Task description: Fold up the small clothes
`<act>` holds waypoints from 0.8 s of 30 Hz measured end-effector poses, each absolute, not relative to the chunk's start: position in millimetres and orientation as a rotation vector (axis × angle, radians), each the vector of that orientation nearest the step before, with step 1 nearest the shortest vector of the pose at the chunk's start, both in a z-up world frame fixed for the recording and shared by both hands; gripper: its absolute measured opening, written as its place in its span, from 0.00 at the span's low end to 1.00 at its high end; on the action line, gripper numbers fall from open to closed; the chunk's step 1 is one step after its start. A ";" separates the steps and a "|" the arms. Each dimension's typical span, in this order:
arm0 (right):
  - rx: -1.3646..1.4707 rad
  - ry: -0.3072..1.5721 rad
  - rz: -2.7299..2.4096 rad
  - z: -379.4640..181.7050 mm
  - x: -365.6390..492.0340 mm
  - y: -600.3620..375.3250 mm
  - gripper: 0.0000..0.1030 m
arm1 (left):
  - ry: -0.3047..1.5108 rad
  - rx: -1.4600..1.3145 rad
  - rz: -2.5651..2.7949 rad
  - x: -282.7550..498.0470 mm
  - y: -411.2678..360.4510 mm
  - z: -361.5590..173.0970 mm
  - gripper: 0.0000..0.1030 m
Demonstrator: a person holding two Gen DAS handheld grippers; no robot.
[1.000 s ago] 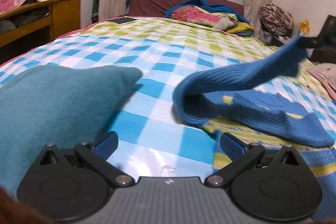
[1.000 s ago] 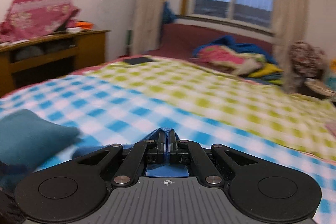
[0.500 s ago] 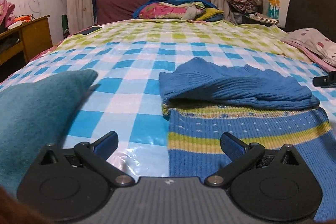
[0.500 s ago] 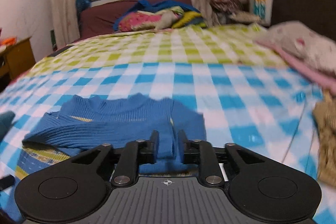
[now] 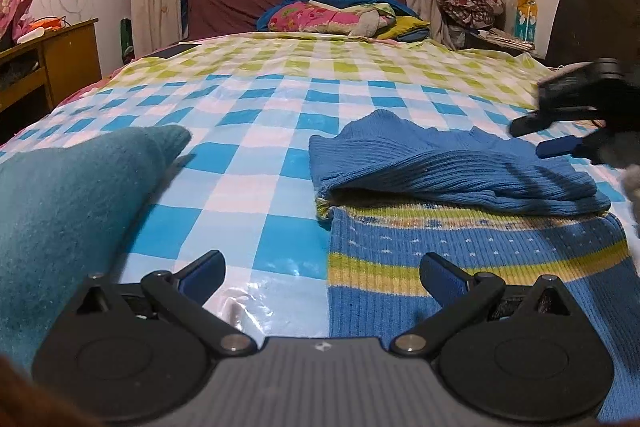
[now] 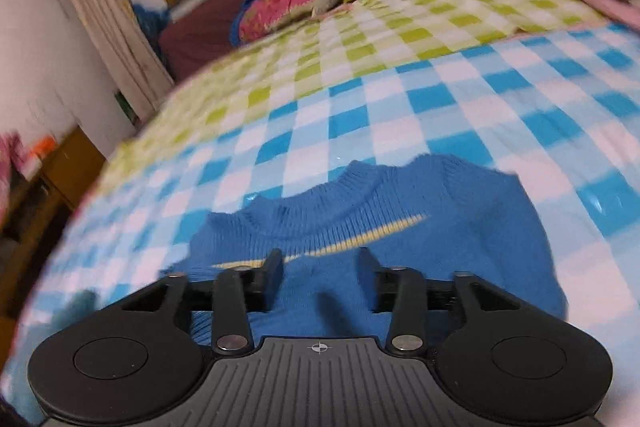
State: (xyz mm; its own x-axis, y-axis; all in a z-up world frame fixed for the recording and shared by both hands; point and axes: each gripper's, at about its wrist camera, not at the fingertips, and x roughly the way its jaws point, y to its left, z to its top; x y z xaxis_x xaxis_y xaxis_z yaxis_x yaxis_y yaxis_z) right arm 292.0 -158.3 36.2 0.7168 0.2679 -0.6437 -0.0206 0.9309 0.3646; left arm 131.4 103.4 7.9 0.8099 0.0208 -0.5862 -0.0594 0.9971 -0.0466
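Sweater: we are looking at a small blue knitted sweater [image 5: 460, 247] lying flat on the checked bed cover [image 5: 256, 131], its upper part folded back over the striped body.
Stripes: we are seeing yellow and green bands crossing the lower body in the left wrist view, and a thin yellow line under the collar in the right wrist view.
Left gripper [image 5: 322, 273]: we are holding it wide open and empty, low over the sweater's near left edge; its right finger is hanging over the knit, its left over bare cover.
Right gripper [image 6: 320, 261]: its jaws have just been opening; we are seeing them parted above the folded blue knit, with nothing clasped between them.
Teal cloth [image 5: 76, 203]: it is lying to the left of the sweater, well apart from it.
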 end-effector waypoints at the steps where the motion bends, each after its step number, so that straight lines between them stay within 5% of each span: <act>1: 0.314 0.782 0.122 34.9 301.8 -151.5 0.45 | 0.626 -0.065 0.045 131.7 104.0 8.1 1.00; 6: 0.279 0.853 0.053 22.2 320.2 -143.1 0.41 | 0.624 -0.073 0.048 132.8 107.8 8.6 1.00; 8: 0.241 0.851 0.067 19.2 315.2 -144.2 0.13 | 0.629 -0.073 0.051 133.2 108.9 7.7 1.00; 11: 0.209 0.866 0.123 19.0 296.8 -152.1 0.07 | 0.631 -0.078 0.053 133.3 110.3 7.8 1.00; 18: 0.201 0.855 0.100 23.4 263.3 -184.4 0.07 | 0.635 -0.071 0.062 134.5 108.9 6.3 1.00; 24: 0.409 0.807 0.049 25.3 249.4 -222.2 0.29 | 0.639 -0.066 0.060 134.7 106.8 3.5 1.00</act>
State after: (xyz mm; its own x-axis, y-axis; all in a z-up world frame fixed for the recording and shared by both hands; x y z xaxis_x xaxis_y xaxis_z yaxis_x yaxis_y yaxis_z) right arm 249.4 -222.2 25.3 0.6947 0.1967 -0.6918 0.1118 0.9206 0.3740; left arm 134.7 106.8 3.5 0.8010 0.0355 -0.5977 -0.0764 0.9961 -0.0432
